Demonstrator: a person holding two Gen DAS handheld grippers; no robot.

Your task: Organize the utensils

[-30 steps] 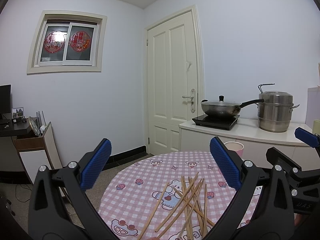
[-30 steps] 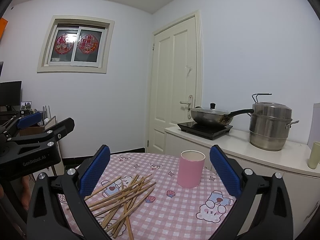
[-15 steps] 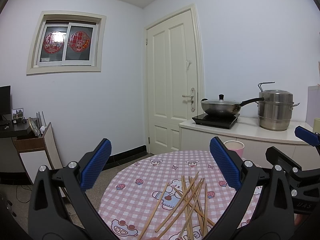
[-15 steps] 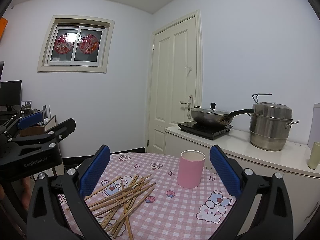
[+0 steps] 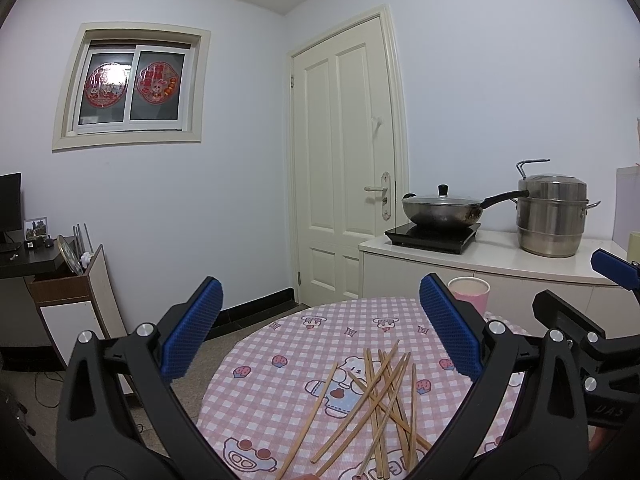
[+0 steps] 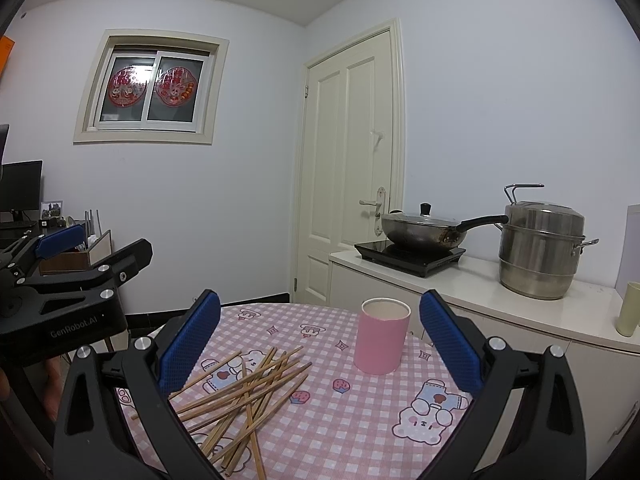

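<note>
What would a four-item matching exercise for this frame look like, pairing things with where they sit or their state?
Things:
1. chopsticks
2. pink cup
3. wok
4. right tool

Places or states:
A. on the black induction cooker
B. open, holding nothing
C. lying in a loose crossed pile on the checked tablecloth
D. standing upright and empty-looking on the table, apart from the pile

Pairs: 1-C, 2-D, 3-A, 4-B

"GenRobot.AI" on the left hand-held gripper (image 6: 96, 248); "UAS" on the right hand-held gripper (image 5: 592, 280).
</note>
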